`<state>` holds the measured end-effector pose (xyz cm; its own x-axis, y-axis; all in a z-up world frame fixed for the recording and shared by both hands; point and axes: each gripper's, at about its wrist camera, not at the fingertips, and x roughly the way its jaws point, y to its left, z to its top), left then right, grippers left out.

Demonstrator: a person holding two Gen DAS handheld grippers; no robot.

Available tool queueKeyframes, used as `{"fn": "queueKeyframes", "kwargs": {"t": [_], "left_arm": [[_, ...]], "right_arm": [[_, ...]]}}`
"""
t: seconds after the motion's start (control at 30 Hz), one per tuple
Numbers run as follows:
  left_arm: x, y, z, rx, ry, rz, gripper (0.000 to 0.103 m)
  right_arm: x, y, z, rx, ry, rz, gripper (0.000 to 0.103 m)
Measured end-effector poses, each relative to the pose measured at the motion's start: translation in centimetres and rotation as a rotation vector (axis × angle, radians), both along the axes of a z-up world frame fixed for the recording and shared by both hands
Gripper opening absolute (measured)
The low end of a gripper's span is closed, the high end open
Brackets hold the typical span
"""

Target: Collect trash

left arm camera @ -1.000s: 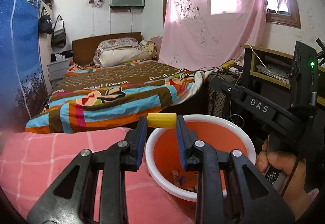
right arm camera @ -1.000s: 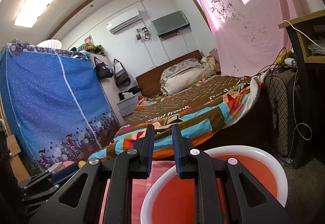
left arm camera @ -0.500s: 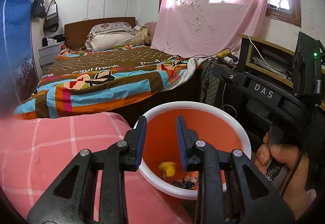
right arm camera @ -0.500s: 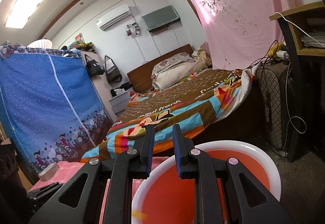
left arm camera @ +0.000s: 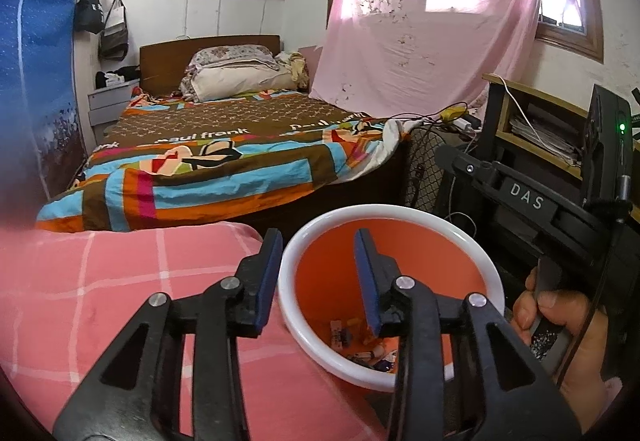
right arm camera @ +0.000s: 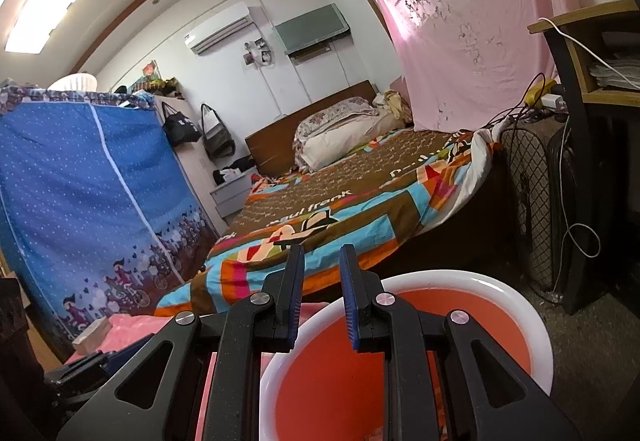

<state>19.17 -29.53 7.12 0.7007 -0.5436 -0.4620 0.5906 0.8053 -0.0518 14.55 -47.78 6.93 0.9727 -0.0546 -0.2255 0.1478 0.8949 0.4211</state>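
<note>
Pink checked cloth (left arm camera: 100,301) across the near surface, spread under both tools. Left gripper (left arm camera: 316,273) just above it, jaws spread wide and holding nothing, one blue pad over the cloth, the other over the mouth of the bin. Orange bin with a white rim (left arm camera: 390,211) hard against the cloth's right edge, standing upright with its long axis vertical and its mouth pointing up. Scraps of trash (left arm camera: 360,345) low in the bin's bottom, small and jumbled, too mixed to tell which way any single piece points. Right hand (left arm camera: 568,325) just beside the bin's right wall, wrapped round the black handle of the other tool. Right gripper (right arm camera: 322,297) poised over the bin's near rim (right arm camera: 460,275), jaws parted by a narrow gap with nothing between them, pointing out toward the bed. Bed with a striped patchwork cover (left arm camera: 224,165) beyond the bin, pillows (left arm camera: 236,77) heaped at its wooden headboard. Blue dotted fabric wardrobe (right arm camera: 80,209) off to the left, bags hanging beside it. Pink curtain (left arm camera: 420,41) draped over the window at the far right, air conditioner (right arm camera: 220,29) high on the back wall.
</note>
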Motion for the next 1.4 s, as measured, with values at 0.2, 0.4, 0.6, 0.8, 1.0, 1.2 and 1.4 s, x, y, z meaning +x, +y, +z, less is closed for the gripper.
{"fn": "queueKeyframes", "kwargs": {"t": [0.2,0.4,0.6,0.8,1.0,1.2,1.4], "left_arm": [[0.0,1.4,0.6,-0.002,-0.016,0.043,0.048],[-0.3,3.0,1.3,-0.005,-0.031,0.091,0.057],[-0.3,4.6,1.6,-0.008,-0.041,0.14,0.07],[-0.4,6.4,2.1,-0.027,-0.053,0.197,0.084],[-0.6,8.4,2.2,-0.049,-0.067,0.269,0.1],[-1.0,10.7,2.3,-0.098,-0.106,0.356,0.103],[-1.4,12.0,2.2,-0.104,-0.134,0.406,0.103]], "right_arm": [[0.2,0.3,0.0,-0.007,0.004,0.014,0.017],[0.3,0.8,0.0,-0.021,0.007,0.027,0.017],[0.6,1.3,0.0,-0.037,0.015,0.035,0.028],[0.6,2.1,0.1,-0.066,0.015,0.04,0.039],[0.5,3.1,0.2,-0.109,0.012,0.036,0.052],[-0.2,4.1,0.6,-0.146,-0.026,0.031,0.081],[-0.8,5.4,1.1,-0.185,-0.064,0.034,0.103]]}}
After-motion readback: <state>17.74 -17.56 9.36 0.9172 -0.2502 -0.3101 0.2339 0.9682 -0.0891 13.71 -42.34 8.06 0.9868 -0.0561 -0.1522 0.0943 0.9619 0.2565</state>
